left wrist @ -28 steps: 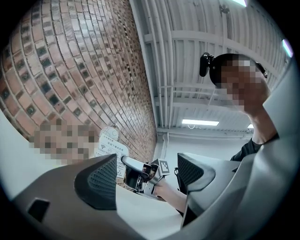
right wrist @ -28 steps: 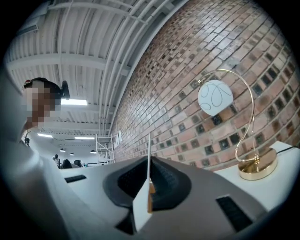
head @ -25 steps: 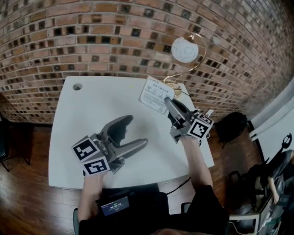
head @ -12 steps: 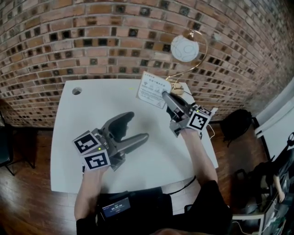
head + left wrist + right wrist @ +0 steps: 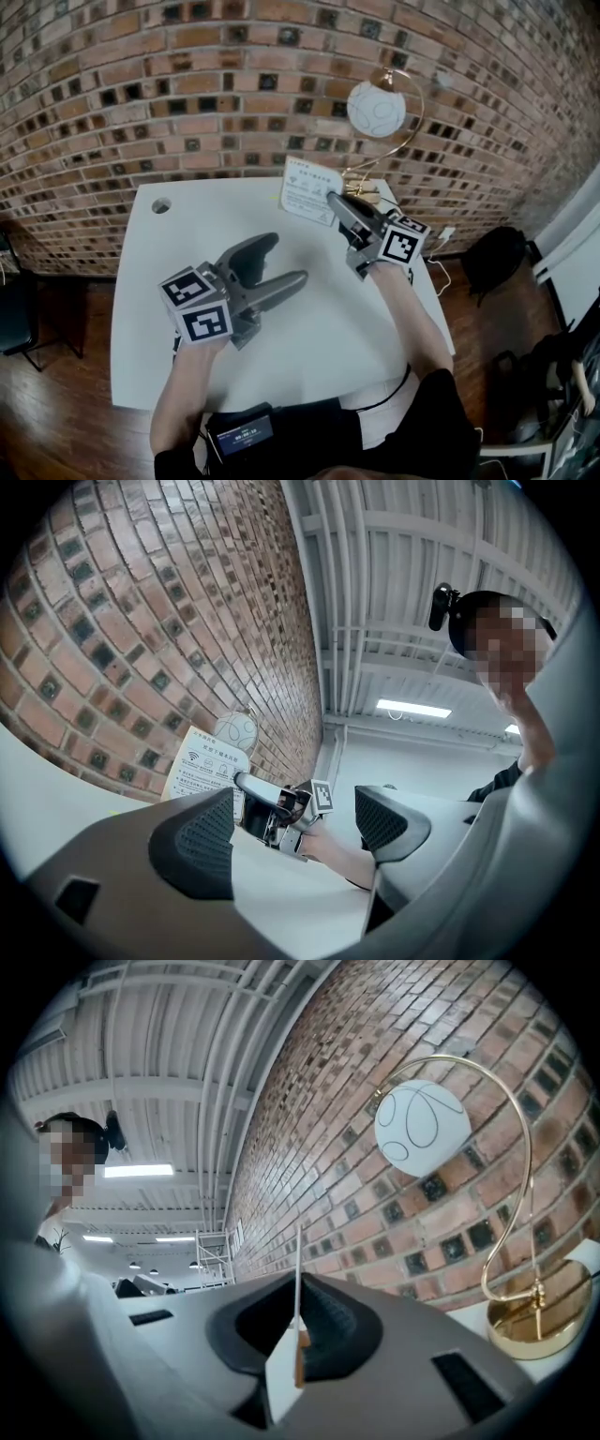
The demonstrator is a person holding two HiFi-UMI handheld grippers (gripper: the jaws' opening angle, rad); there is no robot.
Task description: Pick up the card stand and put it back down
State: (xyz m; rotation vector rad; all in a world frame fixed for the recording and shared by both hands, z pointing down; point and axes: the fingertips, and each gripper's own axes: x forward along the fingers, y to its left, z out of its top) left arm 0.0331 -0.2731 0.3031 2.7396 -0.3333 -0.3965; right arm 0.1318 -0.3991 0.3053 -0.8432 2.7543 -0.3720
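Since a second ago my right tongs (image 5: pixel 334 200) have carried the card stand (image 5: pixel 312 190) closer to the lamp (image 5: pixel 377 105), so the tongs now sit just beside its base. The left tongs (image 5: pixel 287 259) have drifted the same way and stayed wide apart.

The card stand is a thin, flat white sheet printed with small icons and lines. In the right gripper view it shows edge-on, with a narrow orange-brown strip low on one face. The dark ribbed pads of the right tongs are pinched narrow on that edge. I can't tell whether its foot touches the desk (image 5: pixel 309 328).

The lamp has a white globe with thin looping lines, hung from a curved brass rod on a round brass base. The desk is smooth matte white, and behind the lamp is a rough brick wall (image 5: pixel 187 84).

Both forearms reach out from my body, with the tongs near level and tips slightly raised. The left tongs hold nothing, well to the near left of the lamp.
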